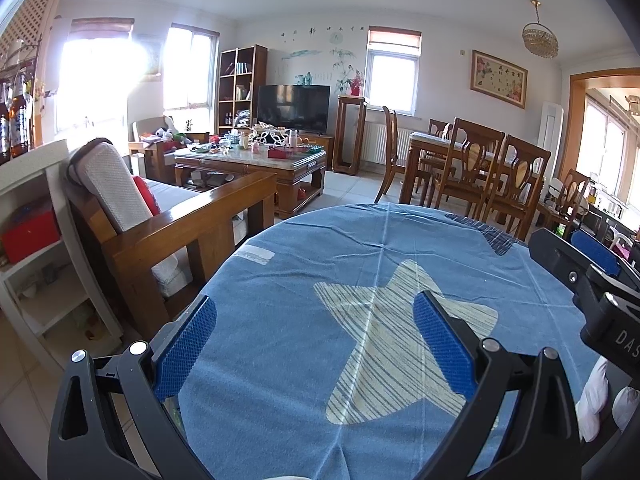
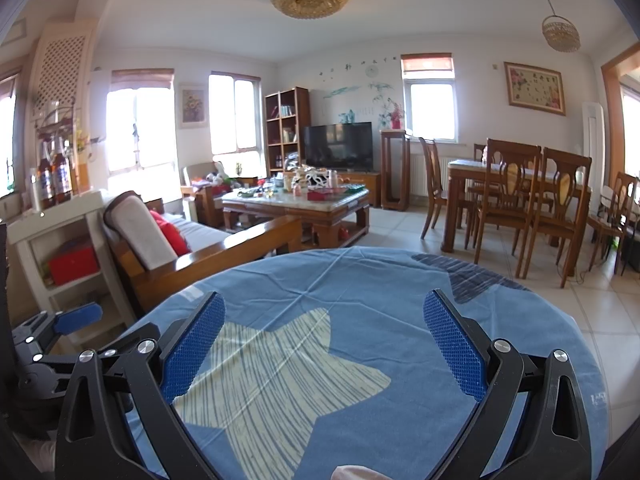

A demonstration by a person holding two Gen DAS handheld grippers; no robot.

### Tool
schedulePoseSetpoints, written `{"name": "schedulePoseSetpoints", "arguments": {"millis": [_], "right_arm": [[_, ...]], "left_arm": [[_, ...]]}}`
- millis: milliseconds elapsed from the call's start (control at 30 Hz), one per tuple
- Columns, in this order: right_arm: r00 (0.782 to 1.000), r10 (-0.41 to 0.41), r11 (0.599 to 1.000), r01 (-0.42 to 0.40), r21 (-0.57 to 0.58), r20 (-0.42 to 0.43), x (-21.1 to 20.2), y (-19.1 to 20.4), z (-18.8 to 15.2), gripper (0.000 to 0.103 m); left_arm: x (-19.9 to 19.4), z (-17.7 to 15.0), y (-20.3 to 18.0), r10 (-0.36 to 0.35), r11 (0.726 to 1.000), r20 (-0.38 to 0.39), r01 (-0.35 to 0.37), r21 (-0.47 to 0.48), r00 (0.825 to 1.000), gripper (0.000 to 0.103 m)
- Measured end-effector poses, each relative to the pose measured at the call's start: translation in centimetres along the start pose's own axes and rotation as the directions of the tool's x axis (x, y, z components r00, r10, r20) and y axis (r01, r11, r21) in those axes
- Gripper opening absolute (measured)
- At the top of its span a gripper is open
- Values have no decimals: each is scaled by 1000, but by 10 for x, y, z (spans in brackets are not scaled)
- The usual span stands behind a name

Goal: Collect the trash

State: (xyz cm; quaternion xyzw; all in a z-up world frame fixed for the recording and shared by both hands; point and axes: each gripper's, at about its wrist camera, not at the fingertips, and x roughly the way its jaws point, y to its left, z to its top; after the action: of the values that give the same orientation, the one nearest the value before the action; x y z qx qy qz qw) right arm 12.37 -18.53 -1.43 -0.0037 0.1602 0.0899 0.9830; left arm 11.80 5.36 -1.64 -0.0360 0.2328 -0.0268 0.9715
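My left gripper (image 1: 316, 308) hangs open over a round table with a blue cloth (image 1: 360, 248) bearing a pale striped star (image 1: 392, 344). Nothing lies between its blue pads. My right gripper (image 2: 325, 304) is open too, above the same cloth (image 2: 360, 280), and holds nothing. Each gripper shows in the other's view: the right gripper (image 1: 592, 272) at the right edge, the left gripper (image 2: 76, 316) at the lower left. No trash shows on the cloth. Across the room, a coffee table (image 2: 340, 206) carries several small items, too far off to identify.
A wooden sofa (image 1: 192, 220) with a red cushion stands left of the round table, and a white shelf unit (image 1: 48, 248) with bottles on top is nearer left. A dining table with chairs (image 2: 520, 200) is at the right. Something white (image 1: 596, 400) sits by the right gripper.
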Motion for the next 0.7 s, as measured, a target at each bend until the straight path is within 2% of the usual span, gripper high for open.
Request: {"name": "schedulePoseSetpoints", "arguments": {"millis": [700], "right_arm": [[1000, -1, 1000, 1, 1, -1, -1, 0, 1, 98]], "left_arm": [[4, 0, 9, -3, 1000, 3, 3, -4, 1000, 98]]}}
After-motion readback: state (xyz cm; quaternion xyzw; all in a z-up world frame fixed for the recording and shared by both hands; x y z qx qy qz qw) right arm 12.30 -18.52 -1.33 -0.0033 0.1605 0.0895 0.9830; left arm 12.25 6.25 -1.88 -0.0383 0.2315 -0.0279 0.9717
